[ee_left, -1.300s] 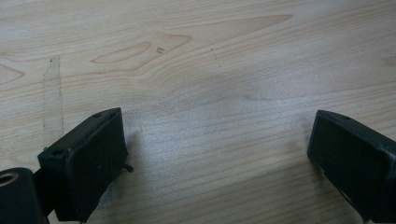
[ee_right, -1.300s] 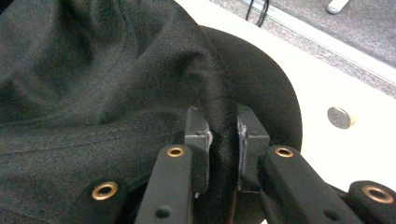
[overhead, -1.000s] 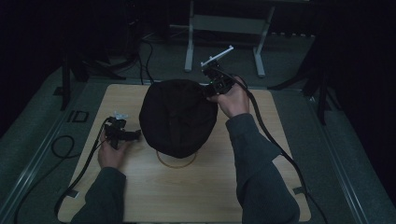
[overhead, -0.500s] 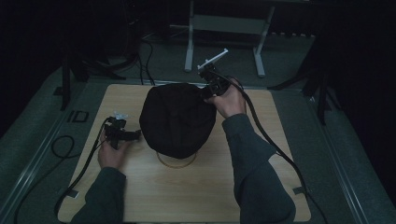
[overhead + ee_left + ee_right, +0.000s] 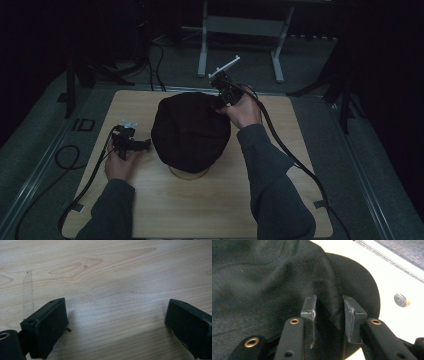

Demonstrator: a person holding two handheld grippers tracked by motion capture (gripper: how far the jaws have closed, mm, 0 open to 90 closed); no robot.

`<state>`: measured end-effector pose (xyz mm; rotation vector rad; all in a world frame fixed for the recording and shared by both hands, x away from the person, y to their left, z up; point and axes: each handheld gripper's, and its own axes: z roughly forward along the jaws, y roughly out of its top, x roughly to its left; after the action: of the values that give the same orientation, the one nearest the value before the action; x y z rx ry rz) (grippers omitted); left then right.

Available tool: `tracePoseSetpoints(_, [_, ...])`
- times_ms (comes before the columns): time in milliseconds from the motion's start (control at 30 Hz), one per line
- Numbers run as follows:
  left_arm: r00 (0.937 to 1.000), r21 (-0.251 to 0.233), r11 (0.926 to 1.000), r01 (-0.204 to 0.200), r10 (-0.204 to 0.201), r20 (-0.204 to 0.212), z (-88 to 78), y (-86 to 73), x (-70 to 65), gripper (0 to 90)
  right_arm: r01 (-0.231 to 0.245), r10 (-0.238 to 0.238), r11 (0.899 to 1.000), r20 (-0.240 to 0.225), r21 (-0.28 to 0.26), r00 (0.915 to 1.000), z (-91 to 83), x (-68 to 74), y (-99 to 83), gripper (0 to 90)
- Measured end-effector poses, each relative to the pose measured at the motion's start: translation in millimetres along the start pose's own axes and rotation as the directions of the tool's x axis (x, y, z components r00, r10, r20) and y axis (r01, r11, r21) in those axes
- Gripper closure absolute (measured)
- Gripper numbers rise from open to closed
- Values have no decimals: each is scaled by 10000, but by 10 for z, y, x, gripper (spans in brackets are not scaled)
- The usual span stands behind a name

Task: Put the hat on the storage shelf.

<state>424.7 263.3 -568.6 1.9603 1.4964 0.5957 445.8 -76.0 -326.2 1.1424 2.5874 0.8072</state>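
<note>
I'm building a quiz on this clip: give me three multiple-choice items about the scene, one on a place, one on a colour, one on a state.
1. Where does the cloth lie?
A. middle of the table
B. on the floor
C. on a chair

2. What colour is the cloth?
A. white
B. black
C. red

3. How do the left hand-held gripper jaws stand?
A. shut on the cloth
B. shut on a cable
C. open over bare wood

Answers: 1 A, the high view shows it centred on the tabletop. 2 B, it looks black in both views. 3 C, the left gripper view shows wood between wide jaws.
</note>
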Motion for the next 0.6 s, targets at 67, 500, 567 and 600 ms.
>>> tracePoseSetpoints(67, [10000, 6, 10000, -8, 8, 4, 0, 0, 1, 40, -12, 12, 10000, 0, -17, 10000, 3, 0, 4, 637])
tracePoseSetpoints(500, [10000, 6, 10000, -7, 7, 1, -1, 0, 0, 41, 21, -22, 10000, 328, 14, 9995, -6, -26, -16, 640])
tracePoseSetpoints(567, [10000, 6, 10000, -7, 7, 7, -1, 0, 0, 41, 152, -155, 9998, 328, 87, 9993, 2, -18, -23, 644])
tracePoseSetpoints(600, [10000, 7, 10000, -7, 7, 3, -1, 0, 0, 40, 213, -217, 9997, 328, 123, 9992, 3, -15, -27, 644])
